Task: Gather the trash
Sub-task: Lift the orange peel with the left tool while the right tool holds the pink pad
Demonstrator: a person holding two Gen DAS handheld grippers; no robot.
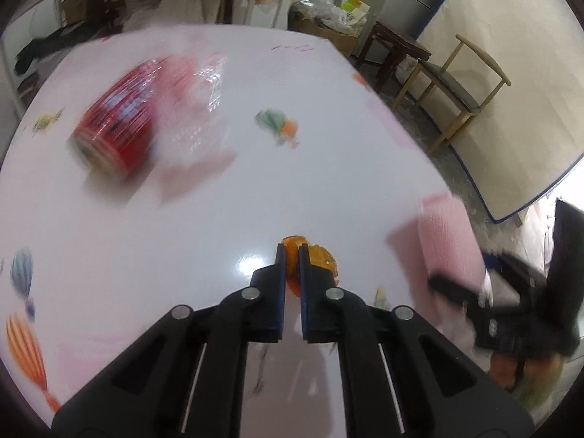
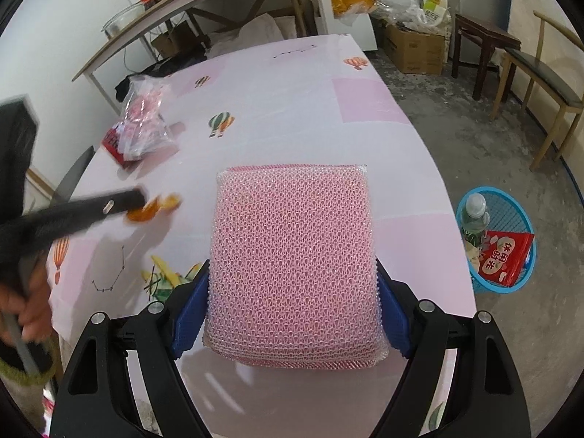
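Note:
My left gripper [image 1: 291,255] is shut on an orange peel [image 1: 319,257] just above the pink balloon-print table [image 1: 219,200]; it also shows in the right wrist view [image 2: 140,197] with the peel [image 2: 153,210]. My right gripper [image 2: 294,292] is shut on a pink mesh sponge [image 2: 292,259] held over the table [image 2: 292,109]; the sponge also shows blurred in the left wrist view [image 1: 449,241]. A red wrapper in a clear bag [image 1: 116,135] lies far left on the table, also in the right wrist view [image 2: 140,127].
A blue mesh trash basket [image 2: 511,219] stands on the floor right of the table, holding a plastic bottle [image 2: 474,215] and a red snack packet [image 2: 505,257]. Wooden chairs [image 1: 463,87], a cardboard box [image 2: 416,51] and a shelf [image 2: 182,3] stand beyond.

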